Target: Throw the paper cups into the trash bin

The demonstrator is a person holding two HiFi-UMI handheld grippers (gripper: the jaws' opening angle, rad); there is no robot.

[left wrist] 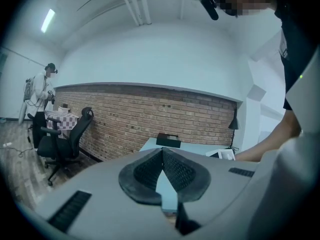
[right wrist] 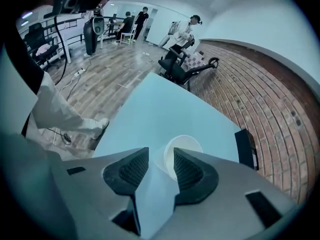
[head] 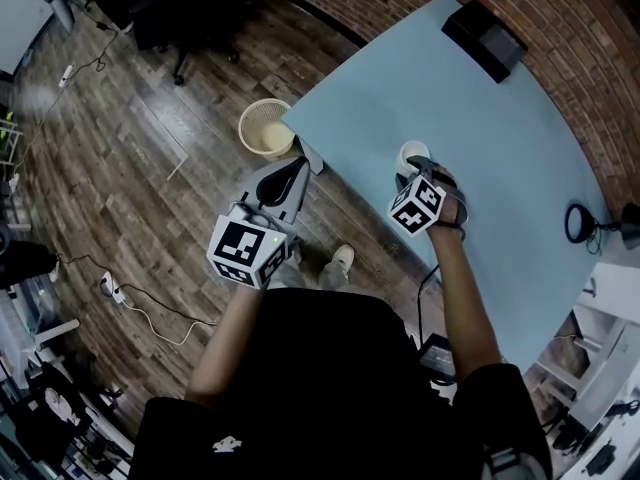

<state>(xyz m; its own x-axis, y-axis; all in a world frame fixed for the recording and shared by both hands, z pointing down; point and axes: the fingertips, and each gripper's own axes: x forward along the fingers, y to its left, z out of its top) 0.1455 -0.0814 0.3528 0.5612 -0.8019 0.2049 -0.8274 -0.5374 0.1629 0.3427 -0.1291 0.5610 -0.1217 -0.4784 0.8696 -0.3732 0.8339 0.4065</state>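
Observation:
A white paper cup (head: 411,152) stands upright near the front edge of the light blue table (head: 500,138). My right gripper (head: 422,168) hangs just above and behind it, pointing steeply down. In the right gripper view the gripper (right wrist: 161,165) is open; the cup (right wrist: 184,145) sits just past the fingertips, partly hidden by the right-hand finger, and no pad presses on it. A cream wicker trash bin (head: 266,128) stands on the wood floor off the table's left corner. My left gripper (head: 292,173) is held over the floor near the bin, and it (left wrist: 162,151) is shut on nothing.
A black box (head: 484,34) lies at the table's far end. A black desk lamp (head: 580,223) sits at the right edge by white shelving (head: 610,298). Office chairs (right wrist: 182,69) and people stand across the room. A cable with a power strip (head: 110,286) lies on the floor.

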